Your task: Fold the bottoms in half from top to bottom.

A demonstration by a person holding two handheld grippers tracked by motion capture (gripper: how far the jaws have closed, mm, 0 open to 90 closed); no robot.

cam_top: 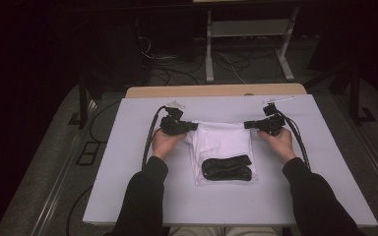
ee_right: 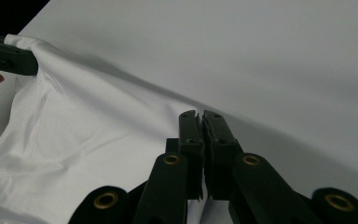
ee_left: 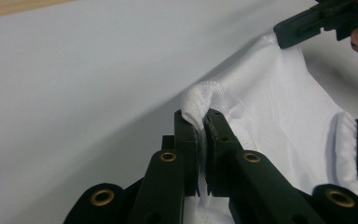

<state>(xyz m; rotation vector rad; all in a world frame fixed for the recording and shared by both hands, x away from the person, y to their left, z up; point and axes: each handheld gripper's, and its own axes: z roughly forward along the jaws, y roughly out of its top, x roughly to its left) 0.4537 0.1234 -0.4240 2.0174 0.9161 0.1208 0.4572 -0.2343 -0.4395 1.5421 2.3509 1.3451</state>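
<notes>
A white garment (cam_top: pixel 221 142) lies on the white tabletop (cam_top: pixel 142 196), with a black part (cam_top: pixel 226 168) across its near end. My left gripper (cam_top: pixel 193 126) is shut on the garment's far left corner. In the left gripper view a bunched fold of the garment (ee_left: pixel 279 93) pokes out between the closed left gripper (ee_left: pixel 201 116). My right gripper (cam_top: pixel 247 125) pinches the far right corner. In the right gripper view the right gripper (ee_right: pixel 200 114) is closed with a sliver of the garment (ee_right: pixel 88 121) between its tips. The far edge is stretched and slightly lifted between the two.
A strip of wooden table (cam_top: pixel 216 91) shows beyond the white top. Behind it on the dark floor are a metal stand (cam_top: pixel 246 29) and loose cables (cam_top: pixel 177 69). Bare white surface lies on both sides of the garment.
</notes>
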